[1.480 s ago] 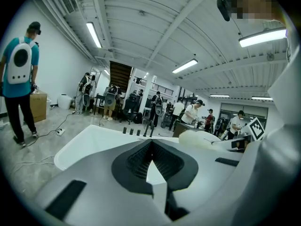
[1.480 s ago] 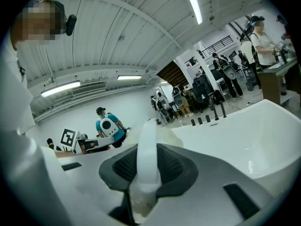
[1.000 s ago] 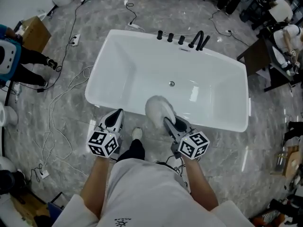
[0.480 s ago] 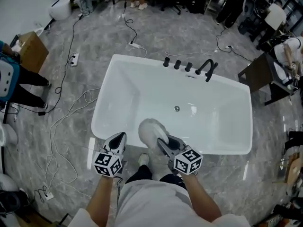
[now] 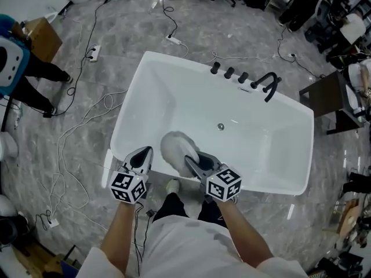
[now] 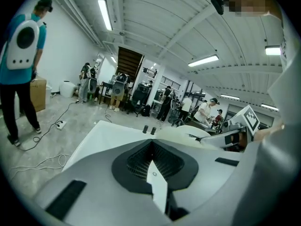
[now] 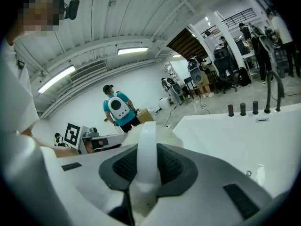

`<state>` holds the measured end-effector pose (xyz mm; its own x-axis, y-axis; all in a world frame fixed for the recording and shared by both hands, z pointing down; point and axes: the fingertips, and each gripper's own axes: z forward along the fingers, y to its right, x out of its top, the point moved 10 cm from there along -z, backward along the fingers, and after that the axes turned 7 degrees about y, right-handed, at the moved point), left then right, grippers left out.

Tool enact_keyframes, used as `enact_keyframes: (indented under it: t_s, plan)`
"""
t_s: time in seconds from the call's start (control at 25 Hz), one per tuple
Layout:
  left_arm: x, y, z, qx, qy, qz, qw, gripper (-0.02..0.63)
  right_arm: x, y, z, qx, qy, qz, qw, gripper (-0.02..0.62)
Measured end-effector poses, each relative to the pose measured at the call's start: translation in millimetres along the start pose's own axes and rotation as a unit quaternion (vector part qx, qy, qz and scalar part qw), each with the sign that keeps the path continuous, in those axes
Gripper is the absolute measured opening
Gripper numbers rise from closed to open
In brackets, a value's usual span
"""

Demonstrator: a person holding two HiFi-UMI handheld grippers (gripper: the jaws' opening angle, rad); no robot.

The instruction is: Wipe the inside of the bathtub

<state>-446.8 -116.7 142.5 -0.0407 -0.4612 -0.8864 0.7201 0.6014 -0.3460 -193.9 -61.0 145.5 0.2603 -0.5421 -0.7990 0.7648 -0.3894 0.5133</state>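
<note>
The white bathtub [image 5: 174, 86] lies below me, its drain [image 5: 220, 127] near the middle and a black faucet [image 5: 268, 86] with knobs on the far rim. My right gripper [image 5: 191, 161] is shut on the strap of a white fluffy wiping mitt [image 5: 174, 146], which hangs over the tub's near inner wall. In the right gripper view the mitt's strap [image 7: 146, 145] runs between the closed jaws of the right gripper [image 7: 146, 140], the tub [image 7: 235, 135] beyond. My left gripper [image 5: 143, 152] hovers at the near rim, left of the mitt. In its own view the left gripper [image 6: 151, 147] is shut and empty.
Cables [image 5: 75, 132] and a power strip [image 5: 93, 52] lie on the grey marble floor left of the tub. A person in teal [image 5: 17, 57] stands at far left beside a cardboard box [image 5: 43, 36]. A dark table [image 5: 330, 97] stands at right.
Both grippers and the mitt have shifted a little left along the tub's near rim; my head view has swung, so the tub now sits angled in the frame.
</note>
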Motion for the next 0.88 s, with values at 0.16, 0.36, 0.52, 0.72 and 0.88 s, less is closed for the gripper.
enact_keyframes:
  t_s: [0.16, 0.36, 0.52, 0.72, 0.88]
  plan:
    - [-17, -16, 6, 0.040, 0.001, 0.002, 0.9992, 0.006, -11, 20, 18, 0.028, -0.028, 0.003, 0.999, 0.100]
    - [-55, -43, -4, 0.111, -0.005, -0.023, 0.9936, 0.006, -52, 46, 49, 0.054, -0.073, 0.012, 0.996, 0.100]
    - [-90, -73, -17, 0.158, -0.029, -0.032, 0.9865, 0.006, -91, 57, 81, 0.065, -0.103, 0.031, 0.992, 0.100]
    - [-119, -114, -21, 0.196, -0.042, -0.039, 0.9789, 0.006, -133, 66, 133, 0.078, -0.136, 0.043, 0.987, 0.100]
    - [-138, -149, -24, 0.211, -0.053, -0.041, 0.9753, 0.006, -171, 64, 181, 0.085, -0.167, 0.062, 0.980, 0.100]
